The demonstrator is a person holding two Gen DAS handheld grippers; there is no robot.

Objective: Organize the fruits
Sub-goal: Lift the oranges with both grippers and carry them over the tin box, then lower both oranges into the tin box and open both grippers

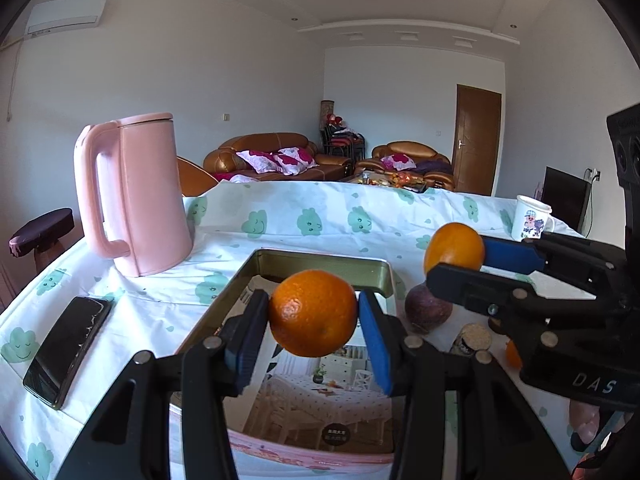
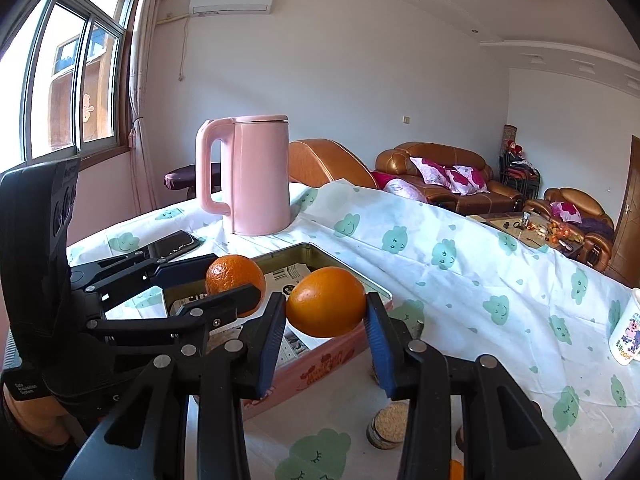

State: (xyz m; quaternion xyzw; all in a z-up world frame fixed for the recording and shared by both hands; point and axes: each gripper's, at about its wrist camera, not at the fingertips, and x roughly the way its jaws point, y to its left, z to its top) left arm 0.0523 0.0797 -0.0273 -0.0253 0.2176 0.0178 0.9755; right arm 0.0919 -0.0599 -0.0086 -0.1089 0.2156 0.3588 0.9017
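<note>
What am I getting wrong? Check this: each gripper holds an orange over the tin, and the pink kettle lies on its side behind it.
The kettle part. In both wrist views the pink kettle stands upright behind the tin. The left gripper and right gripper each hold an orange.

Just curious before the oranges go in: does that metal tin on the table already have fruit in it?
No fruit inside. The tin shows only printed paper on its floor; both oranges hang above it in the grippers.
</note>
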